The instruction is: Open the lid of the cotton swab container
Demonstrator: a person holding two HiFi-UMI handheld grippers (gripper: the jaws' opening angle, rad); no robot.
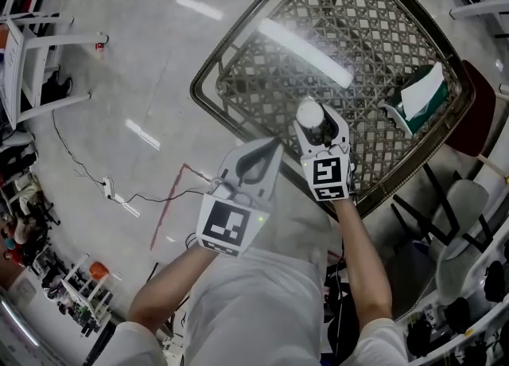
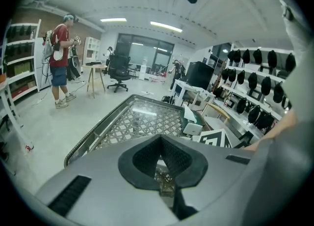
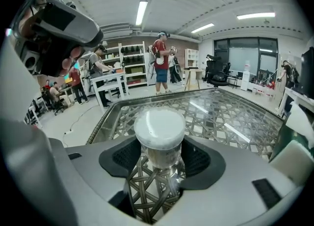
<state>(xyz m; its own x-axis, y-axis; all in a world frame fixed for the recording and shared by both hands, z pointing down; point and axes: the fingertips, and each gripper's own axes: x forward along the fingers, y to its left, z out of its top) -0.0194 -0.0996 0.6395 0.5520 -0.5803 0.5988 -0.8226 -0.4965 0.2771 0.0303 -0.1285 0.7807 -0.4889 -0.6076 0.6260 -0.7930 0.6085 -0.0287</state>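
Observation:
The cotton swab container (image 1: 311, 115) is a small clear jar with a white lid, and it stands upright in my right gripper (image 1: 316, 127) above the near edge of the table. In the right gripper view the jar (image 3: 159, 139) sits between the dark pads (image 3: 128, 155), which press on its clear body below the lid (image 3: 159, 127). My left gripper (image 1: 265, 148) hovers just left of it, off the table's near corner. Its jaws are shut with nothing between them, as the left gripper view (image 2: 159, 144) also shows.
The glass-topped wicker table (image 1: 238, 66) fills the upper middle. A green and white packet (image 1: 420, 94) lies near its right edge. Chairs (image 1: 465, 221) stand to the right, a cable with a power strip (image 1: 110, 189) runs over the floor at left. A person (image 2: 60, 58) stands far off.

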